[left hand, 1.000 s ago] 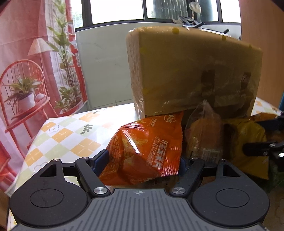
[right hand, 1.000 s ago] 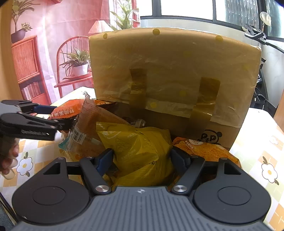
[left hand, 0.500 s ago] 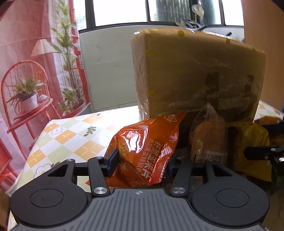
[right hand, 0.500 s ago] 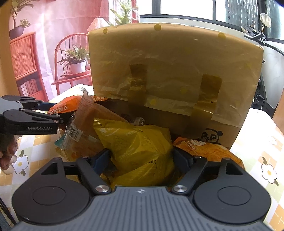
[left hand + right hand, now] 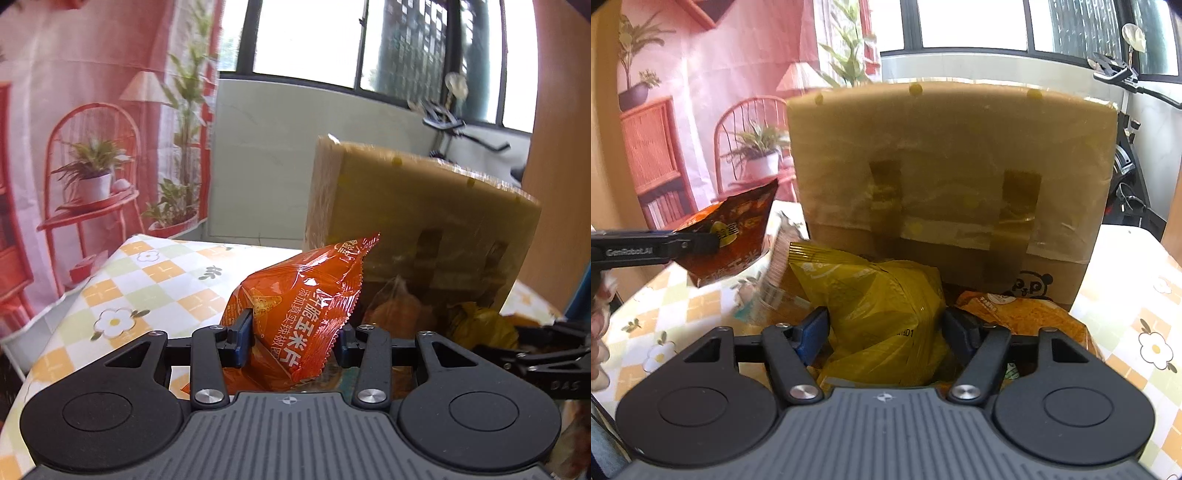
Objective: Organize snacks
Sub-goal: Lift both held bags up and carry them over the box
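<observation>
An orange snack bag (image 5: 303,306) is shown pinched between the jaws of the left gripper (image 5: 291,338), which are closing on its lower half; in the right wrist view it is seen lifted clear of the checked tablecloth (image 5: 1126,332), to the left of the cardboard box (image 5: 953,177). The bag is judged light, air-filled and soft, its glossy film slippery and its contents brittle; a hold across the puffed middle or on the crimped seam is advised, with gentle pressure. A yellow snack bag (image 5: 875,317) lies in the heap just in front of the box, between the closing jaws of the right gripper (image 5: 884,332). Whether the pads press on it cannot be told. A second orange packet (image 5: 1023,317) rests at the box's foot, to the yellow bag's right.
</observation>
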A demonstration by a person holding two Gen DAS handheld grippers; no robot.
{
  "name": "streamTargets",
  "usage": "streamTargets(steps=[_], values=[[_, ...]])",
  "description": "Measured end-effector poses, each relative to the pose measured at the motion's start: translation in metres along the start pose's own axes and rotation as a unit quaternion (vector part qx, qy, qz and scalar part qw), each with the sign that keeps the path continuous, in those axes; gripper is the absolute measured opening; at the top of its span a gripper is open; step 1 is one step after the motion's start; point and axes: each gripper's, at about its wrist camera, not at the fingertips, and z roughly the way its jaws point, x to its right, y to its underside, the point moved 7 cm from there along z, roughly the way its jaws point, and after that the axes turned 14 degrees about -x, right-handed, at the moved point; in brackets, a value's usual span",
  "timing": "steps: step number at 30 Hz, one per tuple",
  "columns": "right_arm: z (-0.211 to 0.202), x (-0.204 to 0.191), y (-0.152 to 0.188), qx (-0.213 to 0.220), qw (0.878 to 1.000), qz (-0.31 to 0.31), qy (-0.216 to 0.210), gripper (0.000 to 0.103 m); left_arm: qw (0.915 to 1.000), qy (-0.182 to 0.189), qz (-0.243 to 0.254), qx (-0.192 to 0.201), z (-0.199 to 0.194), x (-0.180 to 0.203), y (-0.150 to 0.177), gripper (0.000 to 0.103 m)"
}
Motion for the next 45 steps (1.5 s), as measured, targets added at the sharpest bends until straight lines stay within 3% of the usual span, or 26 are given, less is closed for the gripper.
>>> streamTargets(steps=[4,16,35,45], values=[[-0.011,-0.002,0.001,0.019,1.000,0.007,-0.006,0.068,0.9995,-0.005,-0.029,0.014,-0.019,0.003,0.006,0.045],[-0.049,-0.010,-0.002,0.065,0.998,0.002,-0.013,0.066,0.9984,0.002,-0.031,0.048,-0.055,0.012,0.007,0.045],[-0.067,0.000,-0.008,0.104,0.992,0.054,-0.046,0.065,0.9986,0.015,-0.025,0.044,-0.054,0.016,0.016,0.045],[-0.085,0.004,-0.015,0.143,0.982,0.085,-0.095,0.064,0.9987,0.018,-0.021,0.043,-0.052,0.011,0.016,0.045]])
